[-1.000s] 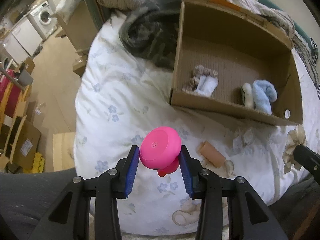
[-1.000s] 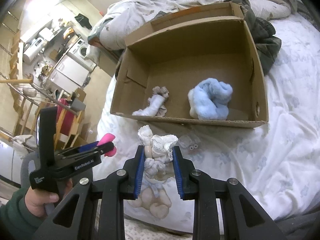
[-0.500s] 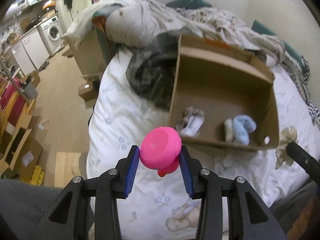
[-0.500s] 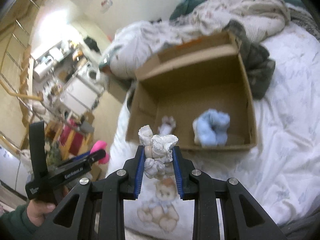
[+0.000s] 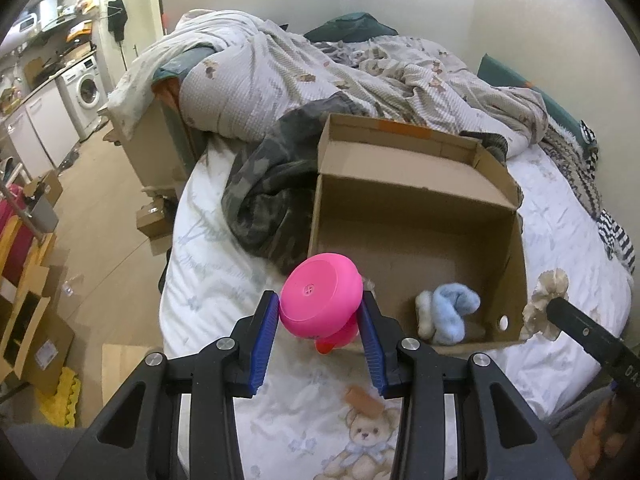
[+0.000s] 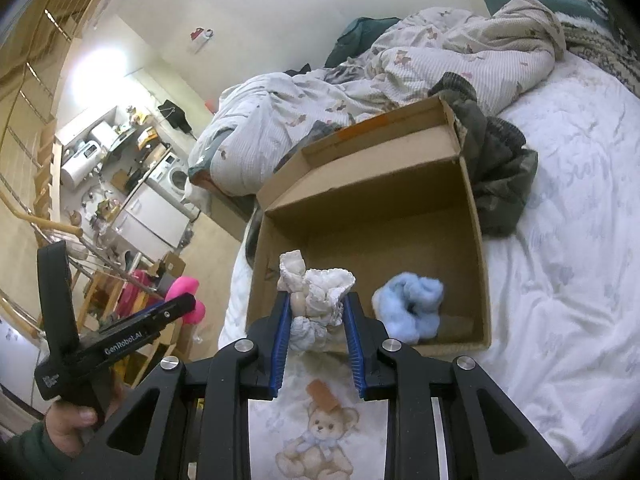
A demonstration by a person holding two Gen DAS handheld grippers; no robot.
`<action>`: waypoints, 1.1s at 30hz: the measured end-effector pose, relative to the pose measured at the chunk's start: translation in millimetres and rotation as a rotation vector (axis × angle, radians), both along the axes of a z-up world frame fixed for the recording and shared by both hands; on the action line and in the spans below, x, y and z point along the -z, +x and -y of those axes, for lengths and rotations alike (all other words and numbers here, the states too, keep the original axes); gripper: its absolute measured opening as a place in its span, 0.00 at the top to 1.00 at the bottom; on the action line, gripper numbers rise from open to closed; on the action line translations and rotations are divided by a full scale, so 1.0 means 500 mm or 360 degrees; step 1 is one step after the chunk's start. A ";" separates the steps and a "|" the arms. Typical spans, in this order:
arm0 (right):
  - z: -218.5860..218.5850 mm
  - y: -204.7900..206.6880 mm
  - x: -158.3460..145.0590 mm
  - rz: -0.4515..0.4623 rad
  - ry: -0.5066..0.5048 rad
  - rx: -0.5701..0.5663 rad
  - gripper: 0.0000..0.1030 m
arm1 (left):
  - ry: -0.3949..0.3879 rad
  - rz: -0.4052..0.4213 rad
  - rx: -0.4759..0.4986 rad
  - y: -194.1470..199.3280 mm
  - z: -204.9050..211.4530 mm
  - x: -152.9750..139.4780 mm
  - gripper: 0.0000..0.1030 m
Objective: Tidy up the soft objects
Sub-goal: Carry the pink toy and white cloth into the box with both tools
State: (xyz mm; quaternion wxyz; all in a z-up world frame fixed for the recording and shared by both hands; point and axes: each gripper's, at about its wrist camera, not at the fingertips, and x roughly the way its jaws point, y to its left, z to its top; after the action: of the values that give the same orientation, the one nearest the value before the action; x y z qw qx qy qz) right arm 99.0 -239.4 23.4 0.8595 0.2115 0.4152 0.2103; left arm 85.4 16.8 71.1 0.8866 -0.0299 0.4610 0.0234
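Observation:
My left gripper (image 5: 319, 312) is shut on a pink soft toy (image 5: 320, 300) and holds it in the air before the near left corner of an open cardboard box (image 5: 416, 192) on the bed. My right gripper (image 6: 316, 316) is shut on a cream and white cloth bundle (image 6: 316, 296), held above the box's near wall (image 6: 256, 276). A light blue fluffy item (image 5: 452, 308) lies inside the box at the near right; it also shows in the right wrist view (image 6: 412, 304). The bundle shows at the right edge of the left wrist view (image 5: 548, 300).
A dark camouflage garment (image 5: 272, 196) lies left of the box. A crumpled quilt (image 5: 320, 68) is heaped behind it. A small tan cylinder (image 5: 364, 398) lies on the white bedsheet near a printed bear (image 5: 360, 448). Cardboard boxes (image 5: 24, 320) and a washing machine (image 5: 86, 92) stand on the floor left.
Both grippers have risen and pulled back with their loads. The box now looks farther and lower. The brown and white toy in the box is now hidden behind the pink toy.

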 end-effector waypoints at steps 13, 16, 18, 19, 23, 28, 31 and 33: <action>0.011 0.090 0.034 -0.0069 -0.0076 -0.0005 0.88 | -0.0017 -0.0002 0.0103 0.096 0.030 0.044 0.64; 0.013 0.104 0.067 -0.0140 -0.0068 0.0012 0.89 | -0.0055 -0.0032 0.0122 0.107 0.035 0.071 0.64; 0.012 0.110 0.086 -0.0188 -0.0075 0.0021 0.89 | -0.0074 -0.0050 0.0136 0.113 0.037 0.087 0.64; 0.011 0.114 0.091 -0.0201 -0.0078 0.0020 0.89 | -0.0081 -0.0060 0.0141 0.116 0.038 0.096 0.64; 0.002 0.120 0.111 -0.0233 -0.0057 -0.0006 0.89 | -0.0116 -0.0090 0.0160 0.123 0.044 0.130 0.64; -0.025 0.119 0.123 -0.0235 -0.0067 -0.0077 0.89 | -0.0154 -0.0131 0.0177 0.130 0.052 0.149 0.64; -0.033 0.124 0.131 -0.0244 -0.0071 -0.0093 0.89 | -0.0128 -0.0134 0.0209 0.129 0.060 0.152 0.64; -0.034 0.126 0.137 -0.0259 -0.0070 -0.0095 0.89 | -0.0119 -0.0142 0.0214 0.128 0.063 0.156 0.64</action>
State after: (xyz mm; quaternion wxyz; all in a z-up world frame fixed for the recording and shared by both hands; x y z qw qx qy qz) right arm 162.2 -222.3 -45.1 0.8207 0.1965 0.4942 0.2086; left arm 149.5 -14.8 -7.0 0.8631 -0.0308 0.5015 -0.0522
